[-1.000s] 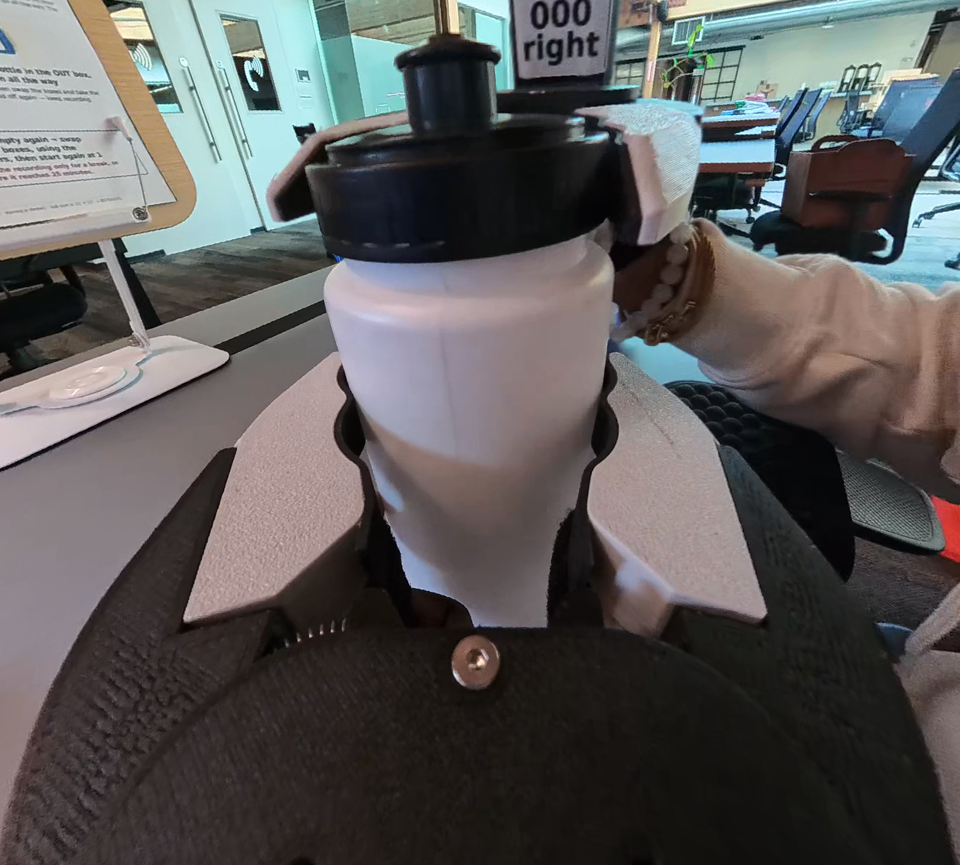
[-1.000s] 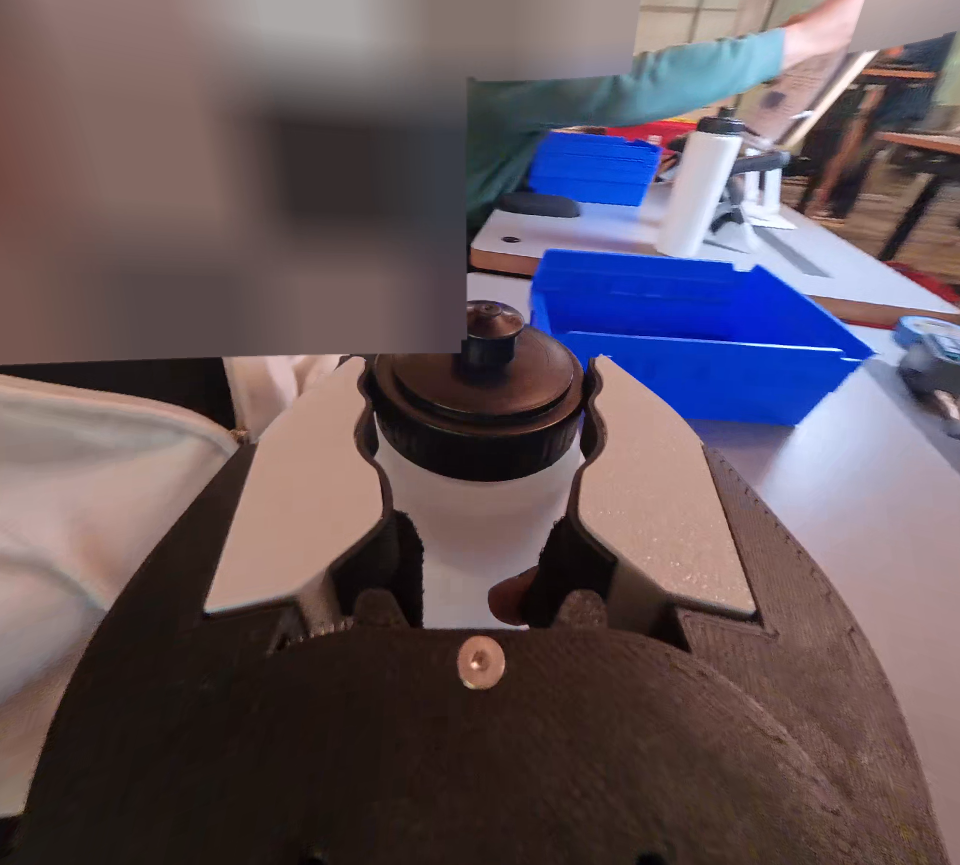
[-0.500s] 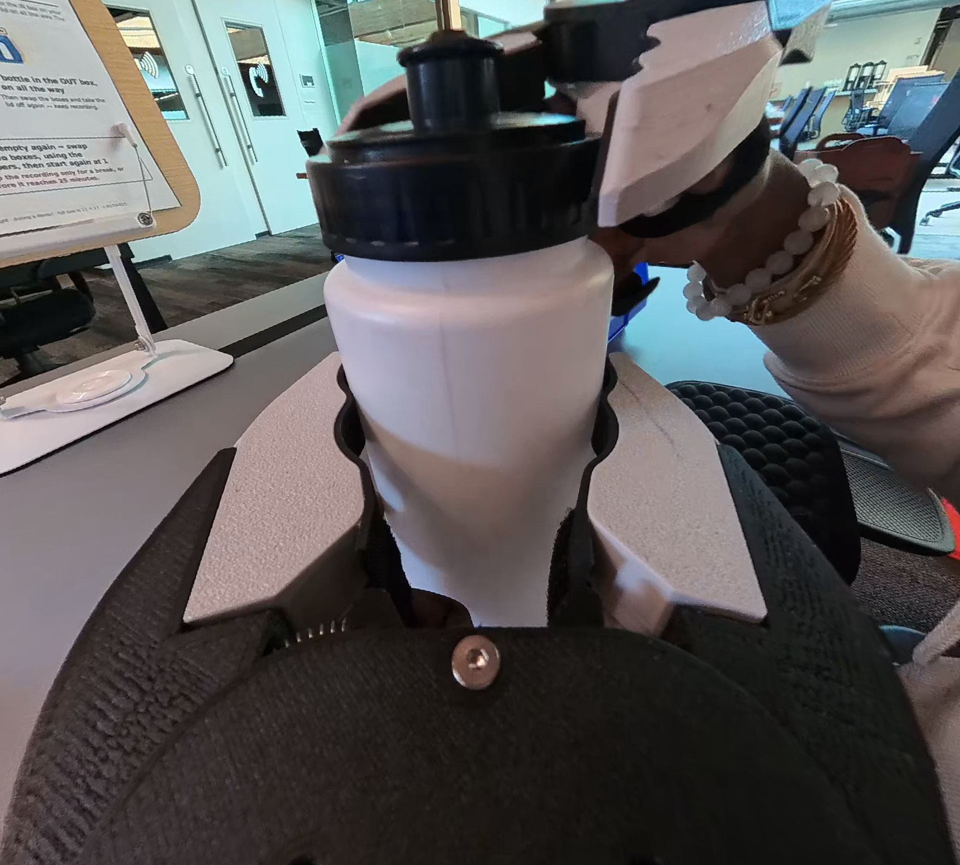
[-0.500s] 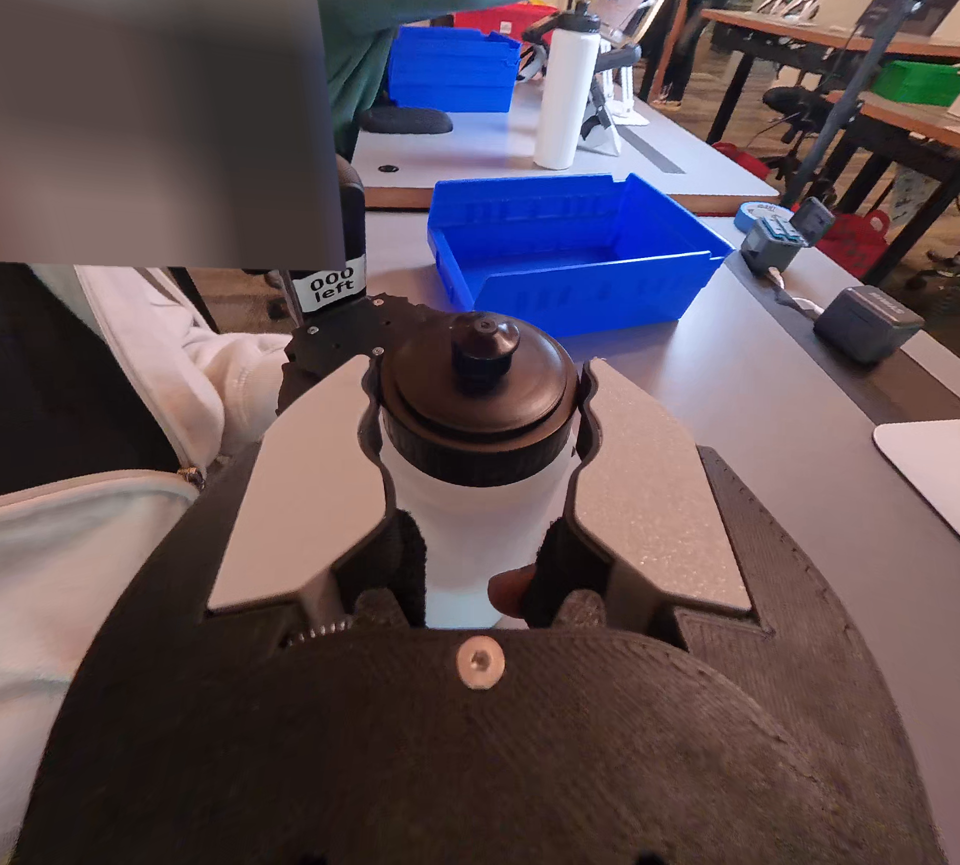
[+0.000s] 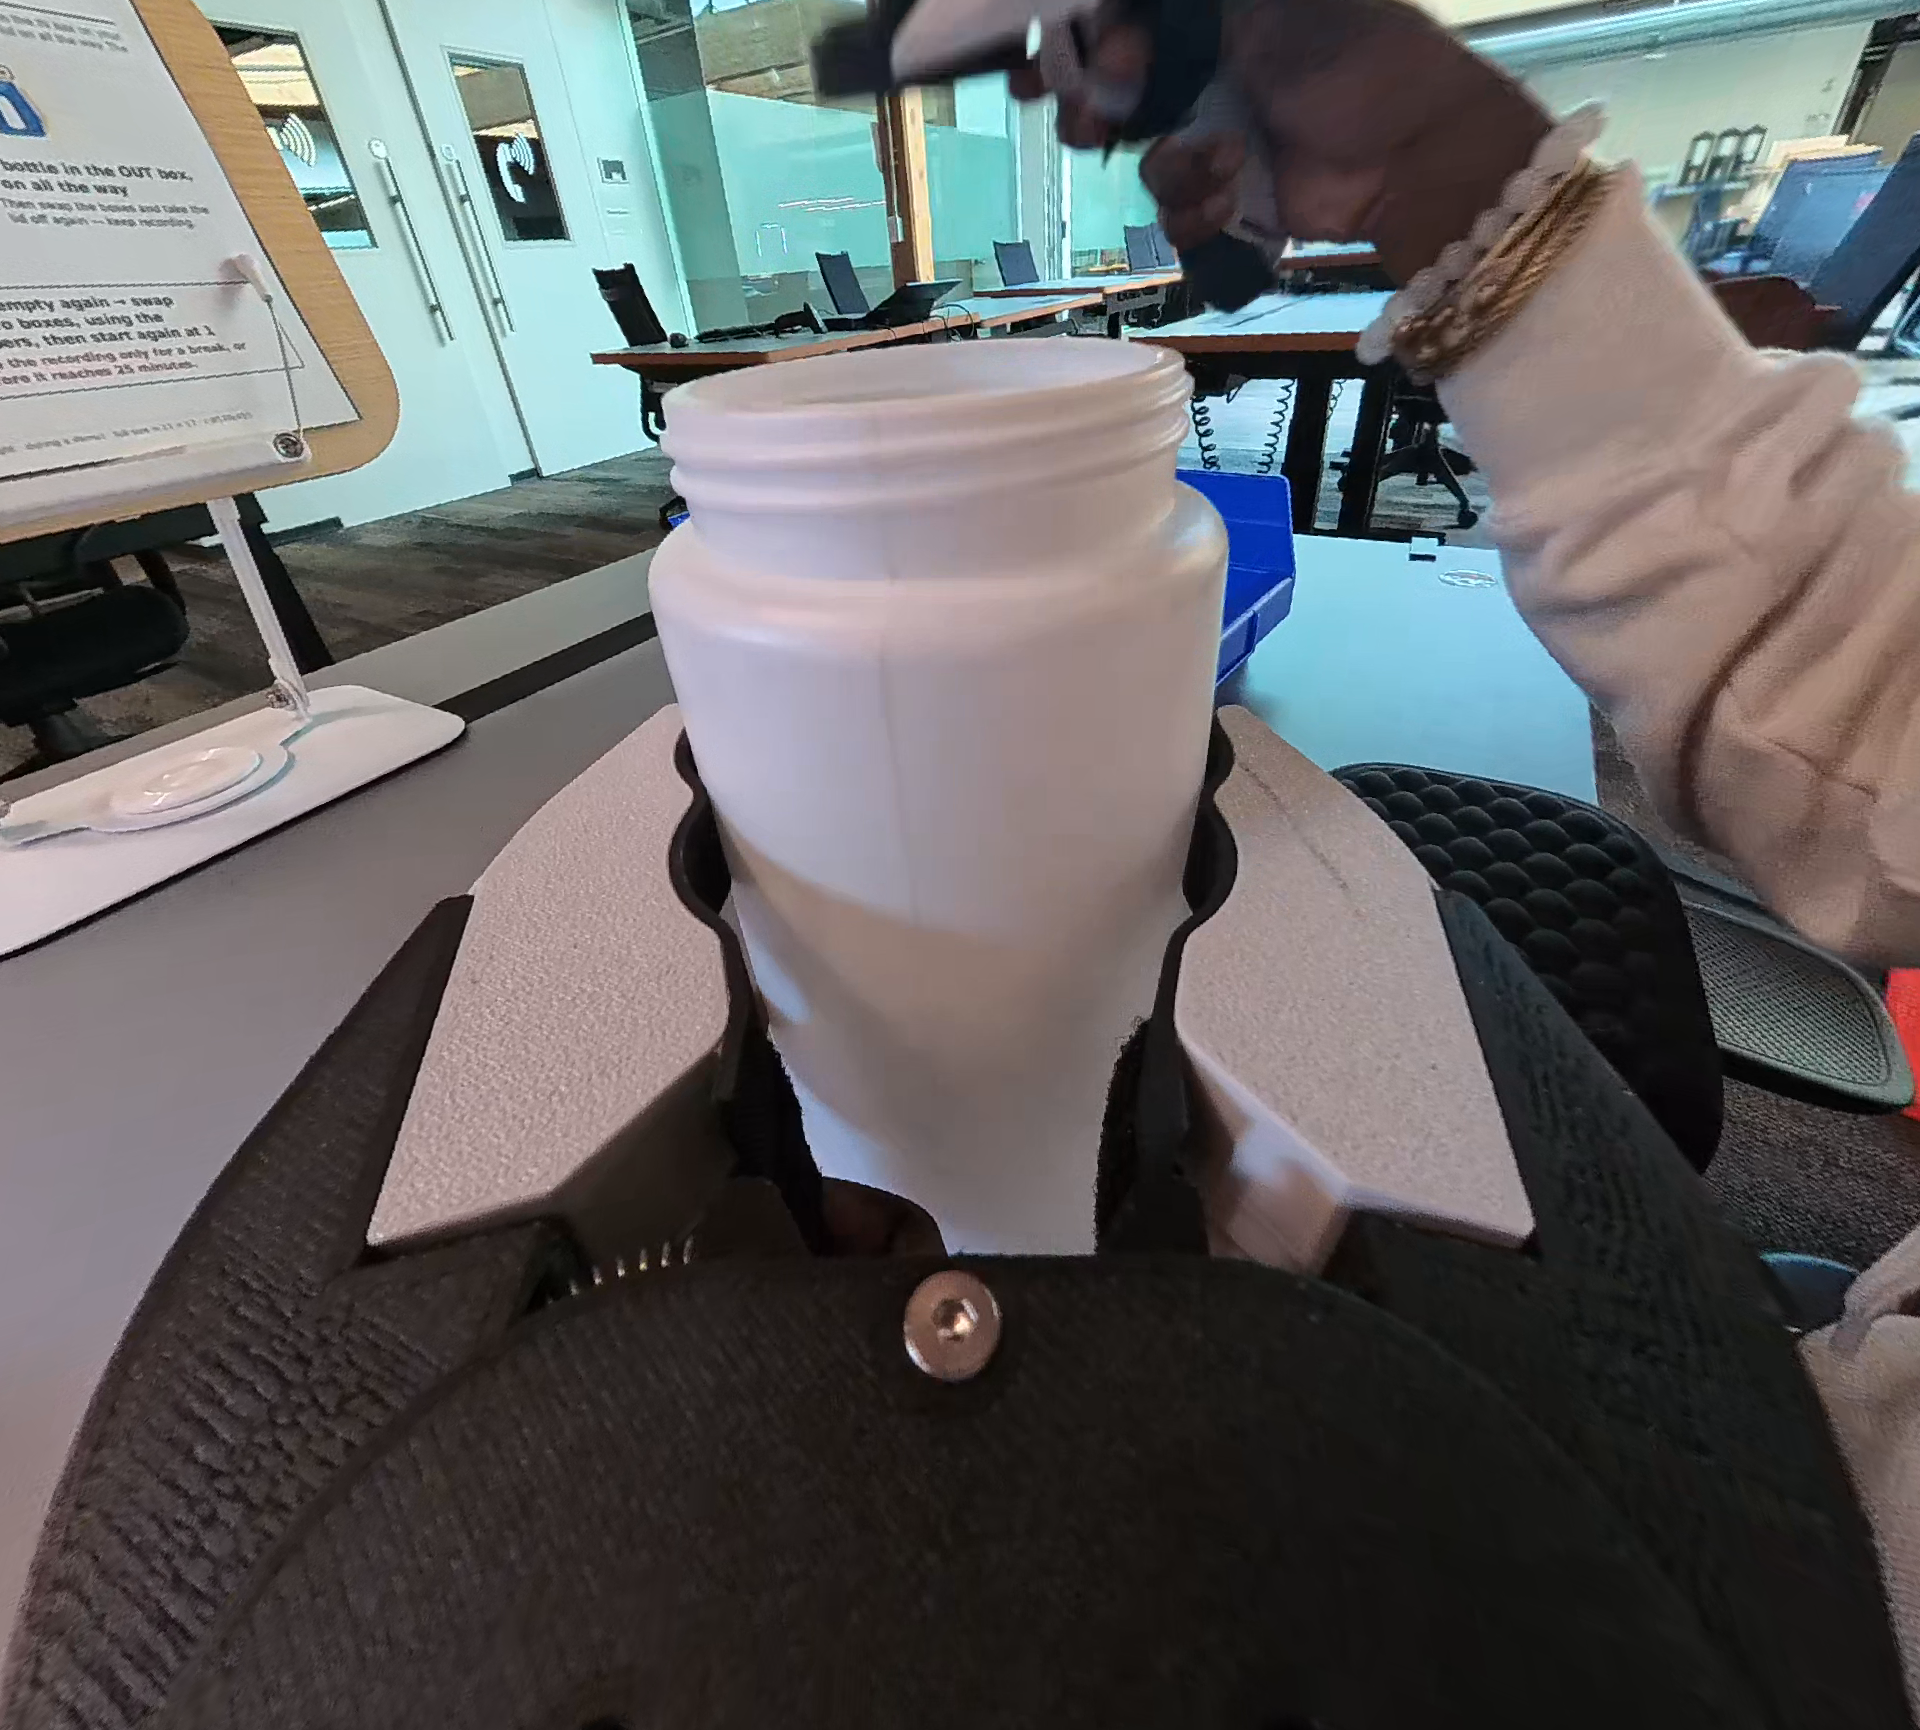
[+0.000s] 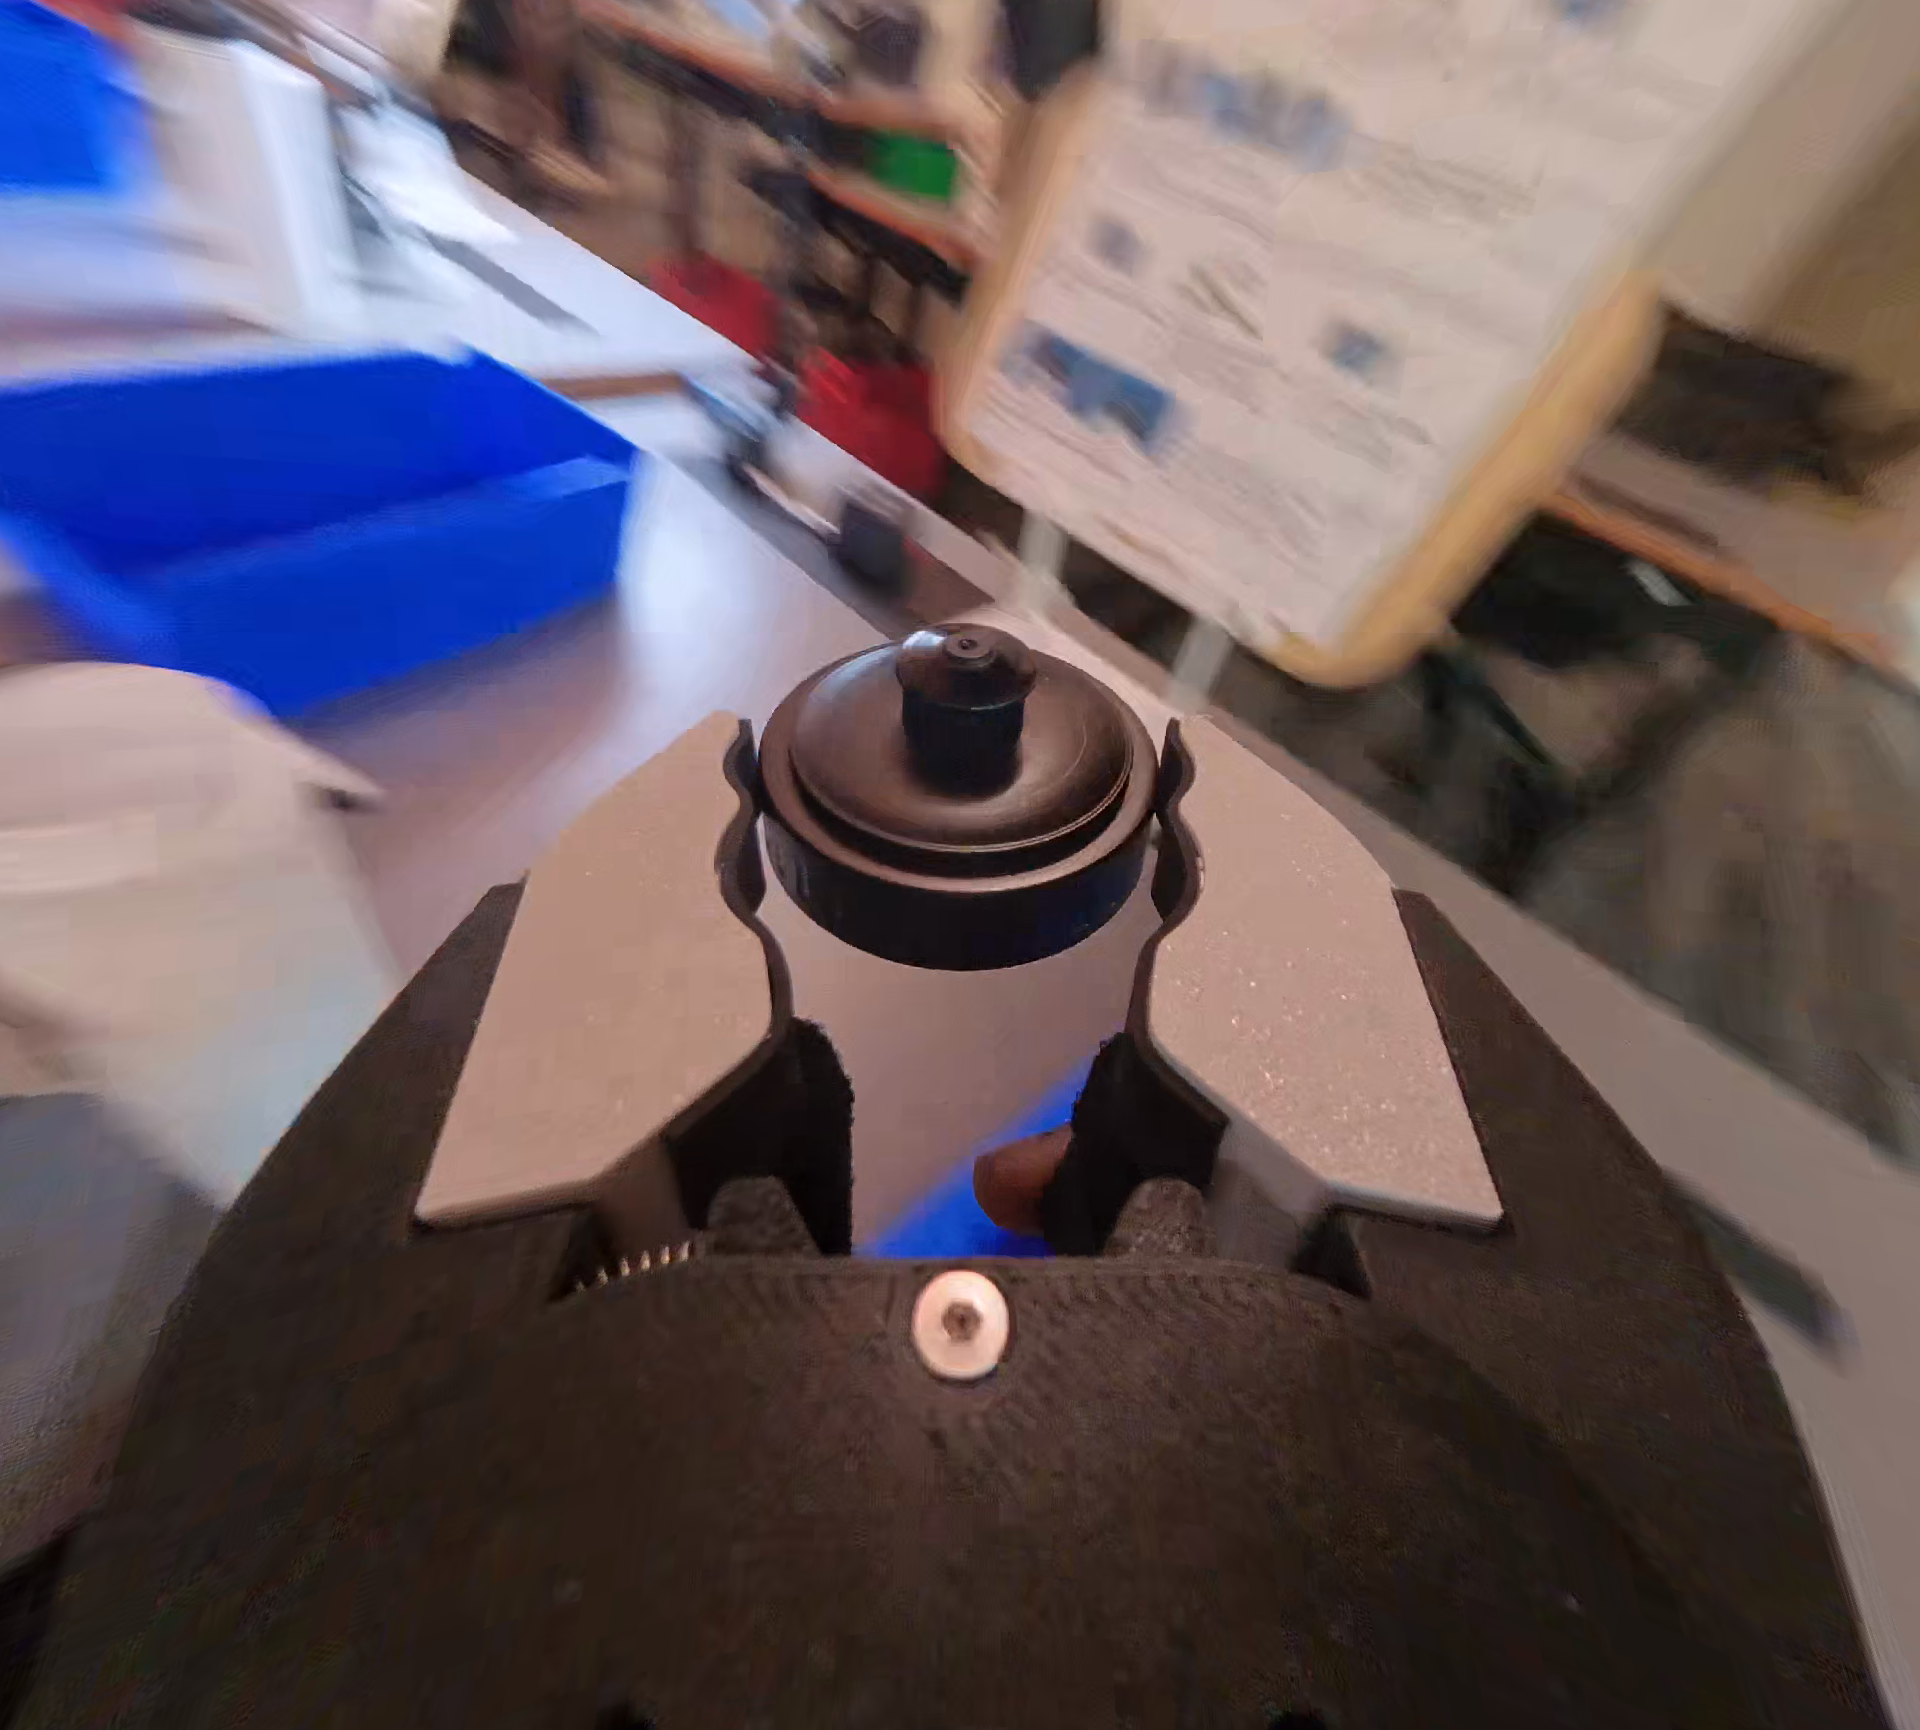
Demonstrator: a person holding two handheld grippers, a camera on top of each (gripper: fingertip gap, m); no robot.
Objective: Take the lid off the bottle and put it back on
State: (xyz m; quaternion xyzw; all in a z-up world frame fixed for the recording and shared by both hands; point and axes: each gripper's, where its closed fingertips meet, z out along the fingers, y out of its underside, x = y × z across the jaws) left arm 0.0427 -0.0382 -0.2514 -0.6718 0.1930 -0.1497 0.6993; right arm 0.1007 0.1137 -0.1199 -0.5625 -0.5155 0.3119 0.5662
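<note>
The fingers [image 5: 582, 984] of our left gripper [image 5: 951, 932] are pinching the white bottle [image 5: 935, 704] around its body, one on each side, and it stands upright between them above the grey counter [image 5: 260, 984]. In this left wrist view the threaded neck is bare and the mouth open, so we judge the first half of the task done. Our right gripper [image 5: 1049, 18] shows blurred, up and to the right of the mouth and well clear of it, and the hand [image 5: 1340, 132] carrying it is blurred too. A blue bin [image 5: 1252, 558] sits behind the bottle.

In the right wrist view, the right gripper's fingers [image 6: 1288, 984] are pinching the black lid [image 6: 956, 833] by its rim, spout up, with nothing under it but blurred counter. The lid sits slightly tilted in the grip.

To do the return well, we should keep the left grip firm and the bottle plumb, bring the lid back centred over the mouth, and level it before lowering. We should let the threads meet squarely, then turn; if it binds, we back off and reseat it, since a tilted lid is likely to cross-thread.
</note>
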